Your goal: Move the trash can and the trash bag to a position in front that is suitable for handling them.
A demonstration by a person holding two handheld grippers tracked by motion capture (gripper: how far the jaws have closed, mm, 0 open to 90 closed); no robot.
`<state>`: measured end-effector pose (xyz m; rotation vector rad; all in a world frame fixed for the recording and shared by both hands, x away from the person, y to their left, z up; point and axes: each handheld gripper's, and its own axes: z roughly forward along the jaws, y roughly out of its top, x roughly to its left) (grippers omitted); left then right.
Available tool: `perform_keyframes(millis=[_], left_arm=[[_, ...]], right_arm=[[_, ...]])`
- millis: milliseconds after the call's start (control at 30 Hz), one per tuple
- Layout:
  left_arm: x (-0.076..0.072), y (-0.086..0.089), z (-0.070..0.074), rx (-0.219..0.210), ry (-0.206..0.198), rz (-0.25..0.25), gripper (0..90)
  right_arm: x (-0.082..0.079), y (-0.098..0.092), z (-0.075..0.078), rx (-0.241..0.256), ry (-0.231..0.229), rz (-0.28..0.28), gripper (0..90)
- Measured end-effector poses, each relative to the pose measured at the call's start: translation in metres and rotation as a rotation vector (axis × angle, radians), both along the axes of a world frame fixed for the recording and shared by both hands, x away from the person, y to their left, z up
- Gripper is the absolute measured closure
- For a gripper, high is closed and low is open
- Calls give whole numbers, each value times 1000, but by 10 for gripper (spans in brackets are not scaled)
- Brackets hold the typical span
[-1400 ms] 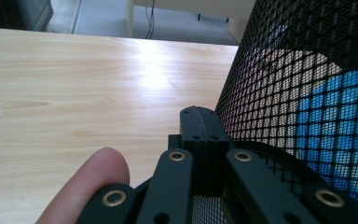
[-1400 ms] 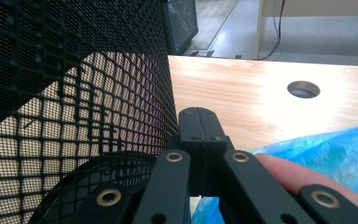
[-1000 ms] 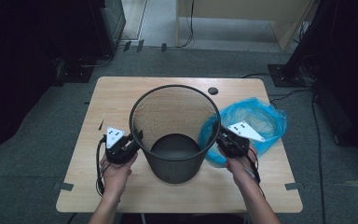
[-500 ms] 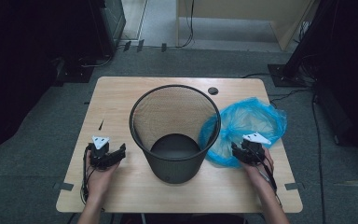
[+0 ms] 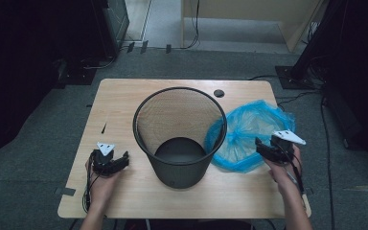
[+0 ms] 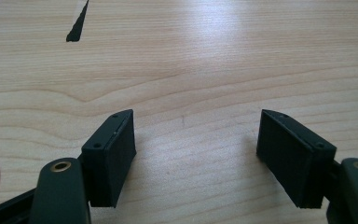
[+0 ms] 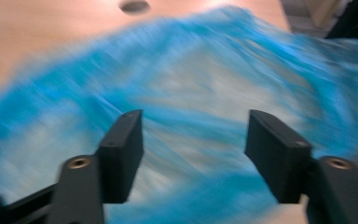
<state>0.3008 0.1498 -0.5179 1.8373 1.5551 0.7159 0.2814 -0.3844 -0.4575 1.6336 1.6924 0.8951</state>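
A black mesh wastebasket (image 5: pixel 179 136) stands upright in the middle of the wooden table (image 5: pixel 124 103). A crumpled blue plastic bag (image 5: pixel 249 132) lies on the table against the basket's right side. My right gripper (image 5: pixel 260 147) hovers over the bag's near right edge, jaws open, with blurred blue bag (image 7: pixel 205 93) between and beyond them. My left gripper (image 5: pixel 122 160) rests low at the table's front left, apart from the basket. Its jaws stand open over bare wood (image 6: pixel 191 70) with nothing between them.
A small dark round hole (image 5: pixel 219 93) sits in the tabletop behind the basket, and is seen again as a hole (image 7: pixel 134 6) beyond the bag. A dark sliver-shaped mark (image 5: pixel 104 128) lies on the left of the table. Grey carpet and cables surround the table.
Both grippers have drawn back from the basket's rim and outward. The left dropped to the front left of the table; the right moved over the blue bag.
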Motion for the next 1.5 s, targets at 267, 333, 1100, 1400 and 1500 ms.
perform_keyframes(millis=[267,333,1100,1400,1500], left_arm=[[-2,0,0,-11,4,-4,278],[-2,0,0,-11,4,-6,278],[0,-1,0,-9,4,-9,279],[0,-1,0,-10,4,-8,279],[0,-1,0,-10,4,-8,279]], right_arm=[[56,55,-18,211,66,-200,279],[66,62,-27,190,116,-193,382],[12,-9,-13,-79,45,321,322],[36,10,-40,-27,237,-135,147],[36,11,-55,-33,254,-126,173]])
